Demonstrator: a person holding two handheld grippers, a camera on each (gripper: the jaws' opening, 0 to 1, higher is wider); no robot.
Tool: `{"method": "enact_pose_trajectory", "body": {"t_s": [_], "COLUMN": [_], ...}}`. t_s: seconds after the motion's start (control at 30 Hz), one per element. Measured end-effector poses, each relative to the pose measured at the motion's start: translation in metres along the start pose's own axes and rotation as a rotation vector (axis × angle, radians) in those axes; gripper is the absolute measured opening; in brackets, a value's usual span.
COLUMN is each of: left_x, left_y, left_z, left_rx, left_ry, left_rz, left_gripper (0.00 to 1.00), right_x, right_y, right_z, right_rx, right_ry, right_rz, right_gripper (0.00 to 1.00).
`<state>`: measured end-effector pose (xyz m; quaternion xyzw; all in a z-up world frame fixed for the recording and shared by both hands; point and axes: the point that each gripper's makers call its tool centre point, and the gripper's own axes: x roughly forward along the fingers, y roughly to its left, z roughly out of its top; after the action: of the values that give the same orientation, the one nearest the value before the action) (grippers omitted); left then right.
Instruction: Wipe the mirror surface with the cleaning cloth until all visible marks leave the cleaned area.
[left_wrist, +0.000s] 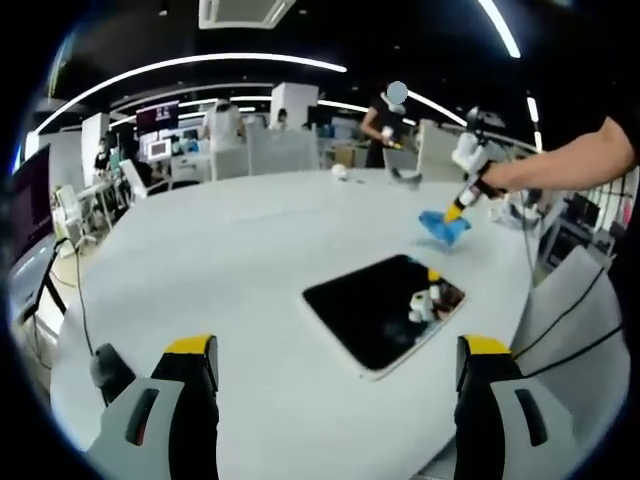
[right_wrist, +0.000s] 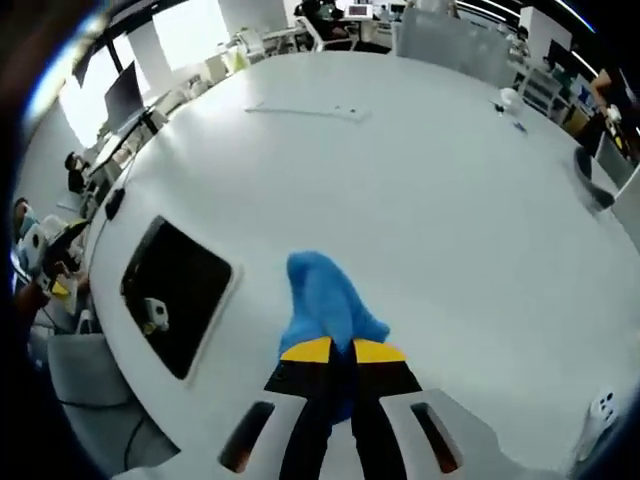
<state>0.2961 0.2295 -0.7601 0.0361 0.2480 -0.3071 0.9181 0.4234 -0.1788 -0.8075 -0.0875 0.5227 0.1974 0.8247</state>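
Observation:
A flat rectangular mirror (left_wrist: 385, 308) with a white rim lies on the white table (left_wrist: 230, 260); its dark face reflects a gripper. The right gripper view has the mirror (right_wrist: 175, 290) at left. A blue cleaning cloth (right_wrist: 325, 300) hangs from my right gripper (right_wrist: 343, 352), whose yellow-tipped jaws are shut on it just above the table. From the left gripper view, that right gripper (left_wrist: 457, 210) holds the cloth (left_wrist: 443, 227) beyond the mirror's far corner, apart from it. My left gripper (left_wrist: 338, 362) stands open in front of the mirror, its jaws wide apart and nothing between them.
A small white object (left_wrist: 340, 172) and a dark one (left_wrist: 403, 178) sit near the table's far edge. A black item (left_wrist: 105, 368) lies at the left edge by a cable. Chairs, desks and people stand beyond the table. A person's arm (left_wrist: 570, 160) reaches in from the right.

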Motion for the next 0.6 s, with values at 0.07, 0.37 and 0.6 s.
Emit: {"method": "enact_pose_trajectory", "body": {"t_s": [0.07,0.37,0.6], "left_x": [-0.002,-0.007,-0.011], "left_y": [0.0,0.003,0.007], "left_z": [-0.001,-0.006,-0.006], "left_rx": [-0.002,-0.015,-0.022], "left_ry": [0.0,0.004,0.001], "left_rz": [0.002,0.01,0.017], "left_gripper": [1.0,1.0,1.0], "right_x": [0.002,0.014,0.025], "right_y": [0.003,0.024,0.038], "right_z": [0.001,0.008,0.011], "right_rx": [0.0,-0.008,-0.005], "right_ry": [0.004,0.027,0.047], "right_rz": [0.001,0.018,0.03], "right_gripper": [0.0,0.0,0.0]}}
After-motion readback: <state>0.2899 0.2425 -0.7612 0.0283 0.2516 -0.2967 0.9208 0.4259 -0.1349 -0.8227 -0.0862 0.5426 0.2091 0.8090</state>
